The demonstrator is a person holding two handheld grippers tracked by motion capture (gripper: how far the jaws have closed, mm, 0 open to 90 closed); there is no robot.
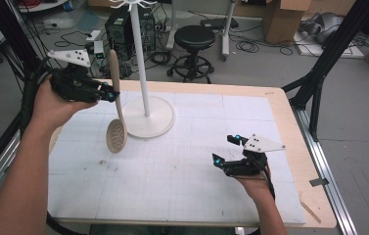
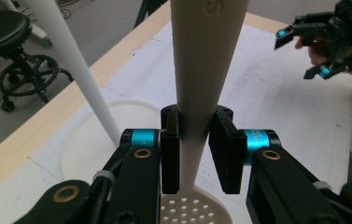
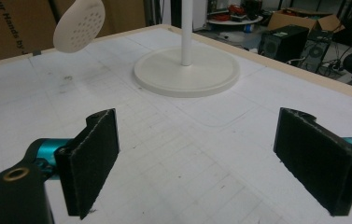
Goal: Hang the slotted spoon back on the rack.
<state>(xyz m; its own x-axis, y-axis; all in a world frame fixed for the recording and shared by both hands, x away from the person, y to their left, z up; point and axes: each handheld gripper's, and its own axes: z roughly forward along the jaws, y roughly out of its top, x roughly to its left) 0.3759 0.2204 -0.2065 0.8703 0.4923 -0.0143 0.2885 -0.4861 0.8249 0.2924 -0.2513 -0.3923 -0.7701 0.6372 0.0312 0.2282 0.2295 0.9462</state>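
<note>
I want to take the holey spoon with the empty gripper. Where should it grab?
Best the bare handle top of the slotted spoon, above the left gripper. The spoon hangs upright, bowl down, so the open right gripper could come sideways, its fingers either side.

Soft, even light is falling from overhead, leaving the white tabletop (image 1: 182, 161) bright and shadows faint. Everything is looking slightly soft and grainy, and nearby gripper parts are blurring most.

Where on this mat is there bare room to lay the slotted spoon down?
Free: the mat between the stand base and the right gripper, plus its near-left part. Crowded: around the stand pole, where the left gripper holds the slotted spoon.
</note>
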